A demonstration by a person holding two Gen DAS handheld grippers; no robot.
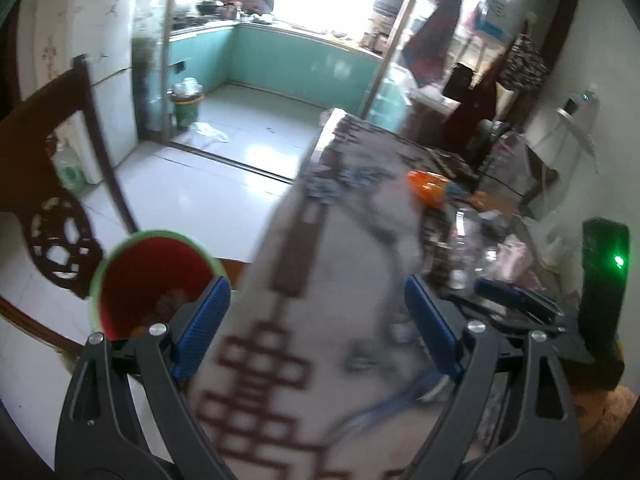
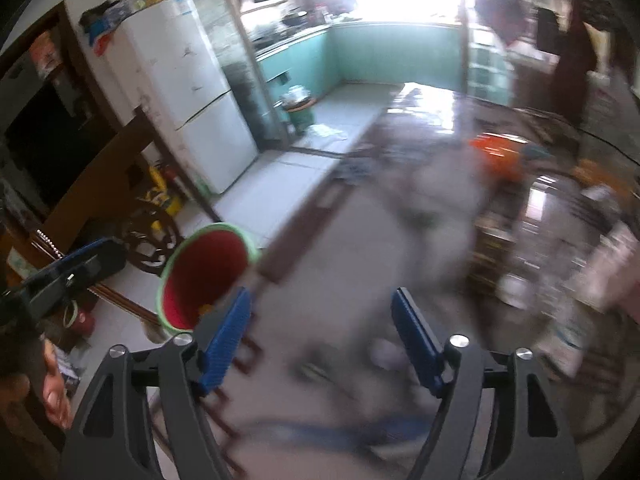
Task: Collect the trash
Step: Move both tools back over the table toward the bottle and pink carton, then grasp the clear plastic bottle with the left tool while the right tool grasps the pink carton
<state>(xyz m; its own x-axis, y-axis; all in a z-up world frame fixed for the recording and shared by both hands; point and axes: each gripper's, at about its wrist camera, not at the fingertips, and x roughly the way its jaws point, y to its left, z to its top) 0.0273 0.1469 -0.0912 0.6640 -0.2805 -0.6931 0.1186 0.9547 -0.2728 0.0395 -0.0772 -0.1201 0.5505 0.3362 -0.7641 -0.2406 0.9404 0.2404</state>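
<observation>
A red bin with a green rim (image 1: pixel 154 280) stands beside the table's left edge, with some scraps at its bottom; it also shows in the right wrist view (image 2: pixel 206 274). My left gripper (image 1: pixel 316 320) is open and empty above the patterned tablecloth (image 1: pixel 320 280). My right gripper (image 2: pixel 322 334) is open and empty above the same cloth, which is blurred. A small white crumpled scrap (image 2: pixel 390 354) lies on the cloth by the right gripper's right finger. An orange cup (image 1: pixel 428 188) lies on its side farther along the table.
Clear plastic bottles (image 1: pixel 476 240) and pink wrappers (image 2: pixel 612 264) clutter the table's right side. A dark wooden chair (image 1: pixel 60 208) stands left of the bin. A white fridge (image 2: pixel 188 92) and a green kitchen bin (image 1: pixel 186 106) are beyond.
</observation>
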